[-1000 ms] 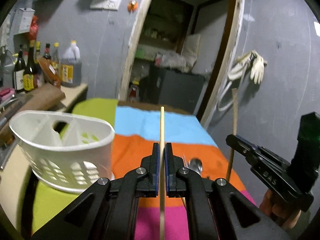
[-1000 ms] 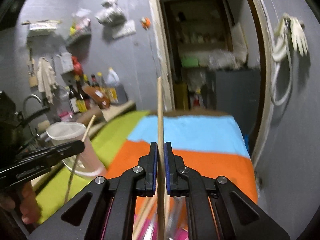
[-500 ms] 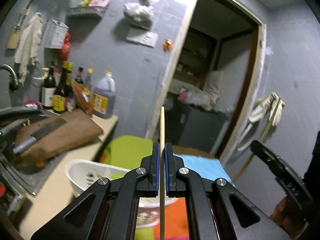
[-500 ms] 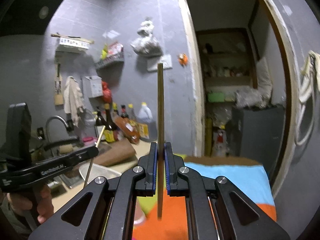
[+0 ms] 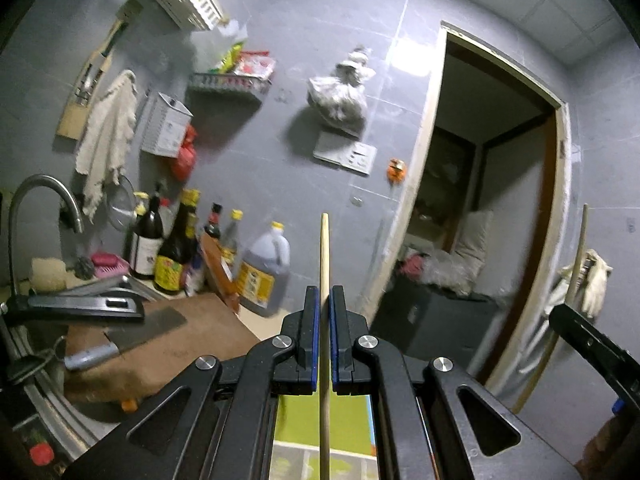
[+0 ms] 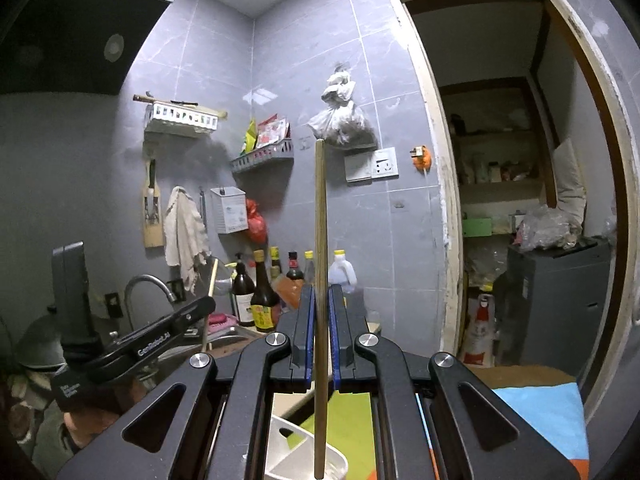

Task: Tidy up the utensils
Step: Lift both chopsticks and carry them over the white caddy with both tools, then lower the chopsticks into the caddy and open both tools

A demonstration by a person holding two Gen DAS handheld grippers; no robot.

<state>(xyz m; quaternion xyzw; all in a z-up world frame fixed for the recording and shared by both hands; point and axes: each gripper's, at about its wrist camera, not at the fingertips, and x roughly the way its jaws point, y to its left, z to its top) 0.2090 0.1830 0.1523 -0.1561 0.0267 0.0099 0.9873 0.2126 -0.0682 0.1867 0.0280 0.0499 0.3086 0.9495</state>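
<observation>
My left gripper (image 5: 324,300) is shut on a wooden chopstick (image 5: 324,256) that stands upright between the blue pads. My right gripper (image 6: 319,300) is shut on a second wooden chopstick (image 6: 319,220), also upright. Its lower end hangs over the white utensil basket (image 6: 288,452), seen at the bottom of the right wrist view. The left gripper shows at the left of the right wrist view (image 6: 200,306), and the right gripper at the right edge of the left wrist view (image 5: 576,320), each with its chopstick. Both are raised above the striped cloth (image 6: 540,412).
A wooden cutting board with a cleaver (image 5: 132,336) lies by the sink and tap (image 5: 40,200) at the left. Sauce bottles (image 5: 176,256) stand against the grey tiled wall. An open doorway (image 6: 520,200) is at the right.
Both grippers have tilted and risen with their chopsticks. The views swung from the cloth and basket up to the wall and doorway. The basket has dropped to the bottom of the frames.
</observation>
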